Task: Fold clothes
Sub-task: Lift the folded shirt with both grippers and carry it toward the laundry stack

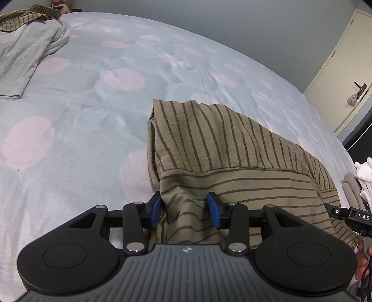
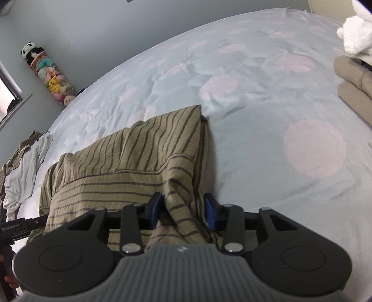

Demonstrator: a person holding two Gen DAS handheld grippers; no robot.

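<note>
Tan striped garment (image 1: 216,144) on the bed (image 1: 76,120), already doubled over: a hemmed edge runs crosswise with stripes turning direction across it, far corner squared off and several layers thick.

Left claw (image 1: 184,210): blue pads (image 1: 156,210) partly closed with bunched near-edge fabric between them; pinching the garment's near left portion, to all appearance. Right claw (image 2: 183,210): same posture, pads (image 2: 210,212) either side of a gathered ridge of cloth at the near right portion. Both grips set at the near edge, level with each other, well apart along that edge. Probable reason: two matched hold points keep the edge straight, so the layer can be carried or laid without skewing.

Far part of garment flat on the bed; near part rising toward the claws and creased, so apparently under slight lift or tension.

Stage not settled: fits either a fold about to be carried away from the near edge, or a fold just laid down with grips not yet let go.

Elsewhere on the bed: grey garment (image 1: 25,53) lying flat at far left with another striped piece (image 1: 25,18) above it; beige folded stack (image 2: 355,86) and white cloth (image 2: 355,32) at the right. Probably sorted piles, kept well apart from the working area.

Risk noted: bunched cloth in the pads may slip unevenly.
</note>
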